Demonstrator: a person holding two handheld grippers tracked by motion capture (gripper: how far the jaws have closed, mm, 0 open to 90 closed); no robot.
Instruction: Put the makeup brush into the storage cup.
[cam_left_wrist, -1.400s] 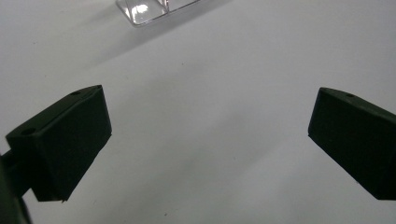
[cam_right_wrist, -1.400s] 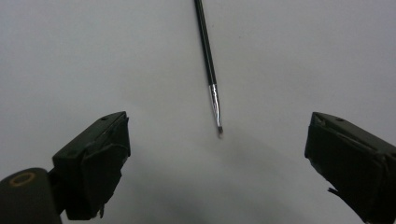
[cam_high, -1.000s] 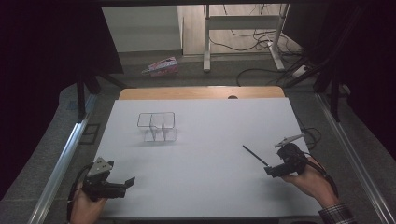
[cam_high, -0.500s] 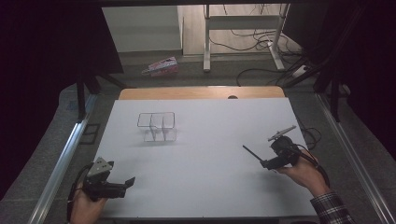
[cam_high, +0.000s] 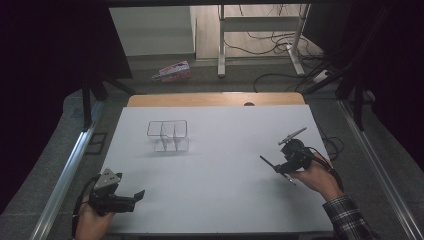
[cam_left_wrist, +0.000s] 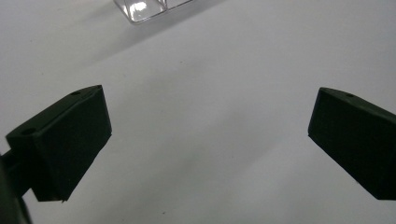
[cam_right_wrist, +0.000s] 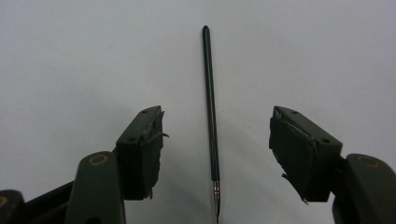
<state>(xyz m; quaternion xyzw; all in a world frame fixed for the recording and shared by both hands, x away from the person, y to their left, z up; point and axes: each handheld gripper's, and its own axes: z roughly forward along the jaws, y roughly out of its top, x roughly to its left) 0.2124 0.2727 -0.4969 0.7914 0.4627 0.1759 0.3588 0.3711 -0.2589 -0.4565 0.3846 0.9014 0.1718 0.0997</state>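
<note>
White matte board (cam_high: 210, 190) covers your table, a wooden strip along its far edge. Your right gripper (cam_right_wrist: 215, 154) straddles a thin black pen (cam_right_wrist: 209, 102) lying flat on the board at the right side; its jaws have just been closing, yet both ragged pads stand clear of the shaft, so nothing is grasped. Your left gripper (cam_left_wrist: 205, 140), at the near left corner, is spread wide and empty. Well apart, a clear plastic divided holder (cam_high: 168, 135) stands upright mid-board.
</note>
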